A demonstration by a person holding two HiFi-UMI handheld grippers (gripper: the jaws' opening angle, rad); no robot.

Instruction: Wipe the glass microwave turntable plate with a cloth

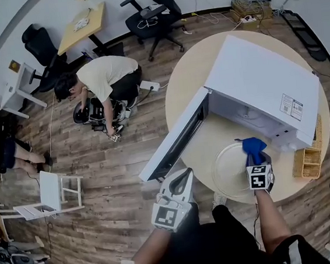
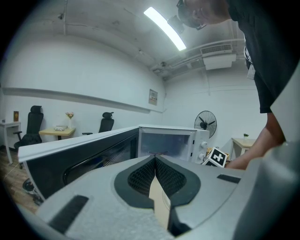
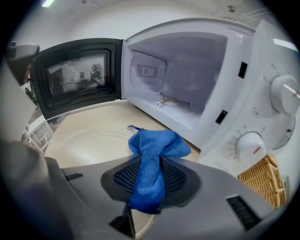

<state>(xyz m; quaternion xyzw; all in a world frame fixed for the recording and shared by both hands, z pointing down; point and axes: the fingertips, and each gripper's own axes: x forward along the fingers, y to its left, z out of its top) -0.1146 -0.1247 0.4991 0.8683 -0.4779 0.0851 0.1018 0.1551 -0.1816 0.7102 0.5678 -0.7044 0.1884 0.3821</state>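
Observation:
The clear glass turntable plate (image 1: pixel 231 171) (image 3: pixel 89 138) lies flat on the round table in front of the open microwave (image 1: pixel 263 92) (image 3: pixel 187 84). My right gripper (image 1: pixel 256 161) (image 3: pixel 149 161) is shut on a blue cloth (image 1: pixel 253 147) (image 3: pixel 153 154), which bunches out past the jaws over the plate's right side. Whether the cloth touches the glass cannot be told. My left gripper (image 1: pixel 184 179) (image 2: pixel 155 161) hangs shut and empty off the table's near edge, left of the plate, below the microwave door (image 1: pixel 174 139).
The microwave door stands swung wide open over the table's left edge. A wicker basket (image 1: pixel 308 157) (image 3: pixel 265 180) sits at the microwave's right. A person (image 1: pixel 104 82) crouches on the wooden floor beyond, near office chairs (image 1: pixel 155 12) and a white chair (image 1: pixel 51 196).

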